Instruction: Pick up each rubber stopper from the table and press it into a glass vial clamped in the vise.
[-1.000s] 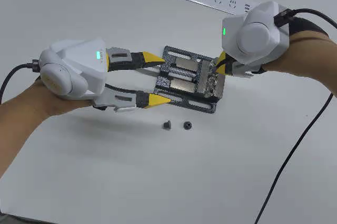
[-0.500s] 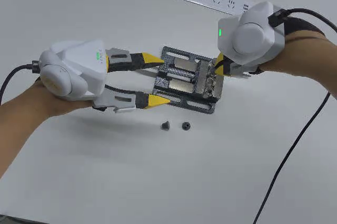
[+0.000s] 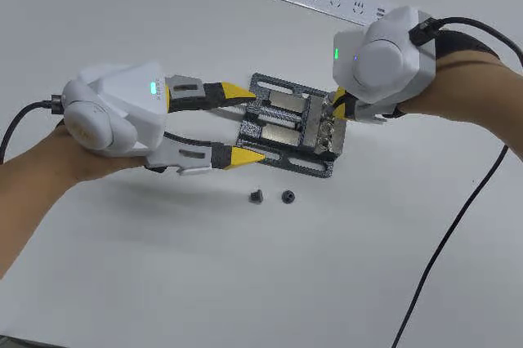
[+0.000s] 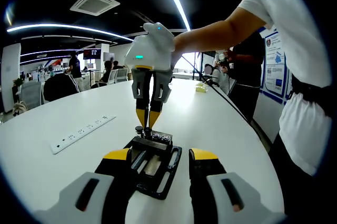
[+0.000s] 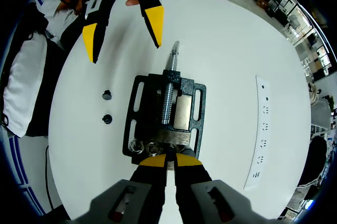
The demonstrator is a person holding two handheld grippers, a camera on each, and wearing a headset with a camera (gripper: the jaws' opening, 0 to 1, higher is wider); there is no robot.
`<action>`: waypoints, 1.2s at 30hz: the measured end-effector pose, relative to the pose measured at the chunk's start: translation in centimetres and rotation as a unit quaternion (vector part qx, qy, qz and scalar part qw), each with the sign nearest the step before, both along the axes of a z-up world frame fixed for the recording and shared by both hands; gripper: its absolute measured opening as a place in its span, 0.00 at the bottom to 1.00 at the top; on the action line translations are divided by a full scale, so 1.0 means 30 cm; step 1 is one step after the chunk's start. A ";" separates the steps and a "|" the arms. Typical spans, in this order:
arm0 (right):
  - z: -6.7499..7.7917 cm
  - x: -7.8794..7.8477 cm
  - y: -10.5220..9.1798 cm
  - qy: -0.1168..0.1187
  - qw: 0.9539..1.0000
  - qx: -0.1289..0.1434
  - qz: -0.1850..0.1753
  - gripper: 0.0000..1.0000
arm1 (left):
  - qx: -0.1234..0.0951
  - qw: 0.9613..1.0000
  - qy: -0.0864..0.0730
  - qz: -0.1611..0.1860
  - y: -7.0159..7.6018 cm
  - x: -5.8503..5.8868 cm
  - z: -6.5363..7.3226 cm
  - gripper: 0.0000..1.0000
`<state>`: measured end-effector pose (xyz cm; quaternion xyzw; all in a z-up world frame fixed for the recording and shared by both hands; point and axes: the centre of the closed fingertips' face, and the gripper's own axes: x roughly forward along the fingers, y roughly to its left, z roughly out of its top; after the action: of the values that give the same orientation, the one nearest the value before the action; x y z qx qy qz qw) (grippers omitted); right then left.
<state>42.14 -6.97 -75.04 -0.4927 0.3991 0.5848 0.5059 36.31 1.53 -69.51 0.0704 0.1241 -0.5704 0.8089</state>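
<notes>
While two rubber stoppers (image 3: 256, 197) lie loose on the white bench (image 3: 163, 266) just in front of the vise (image 3: 286, 131), the head view shows the left gripper (image 3: 248, 123) spread wide at the vise's screw end. The right gripper (image 3: 337, 108) hangs over the glass vials (image 3: 329, 129) clamped at the other end. From the left gripper view, its jaws flank the vise and the right gripper stands tip-down above it. From the right gripper view, its jaws are pressed together beside the vials; whether they pinch anything cannot be told. A power strip (image 5: 261, 129) lies well apart.
</notes>
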 end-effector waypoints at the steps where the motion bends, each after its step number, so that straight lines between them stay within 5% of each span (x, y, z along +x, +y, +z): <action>1: 0.000 0.000 0.001 0.000 1.000 0.000 -0.001 0.04 | 0.000 1.000 0.000 0.000 -0.001 0.000 0.000 0.42; 36: 0.003 0.001 -0.001 0.008 1.000 0.017 -0.007 0.04 | 0.002 1.000 0.002 0.001 0.003 0.002 -0.001 0.42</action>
<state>42.17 -7.01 -74.95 -0.4768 0.3963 0.5920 0.5149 36.39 1.62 -69.56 0.0710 0.1266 -0.5697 0.8089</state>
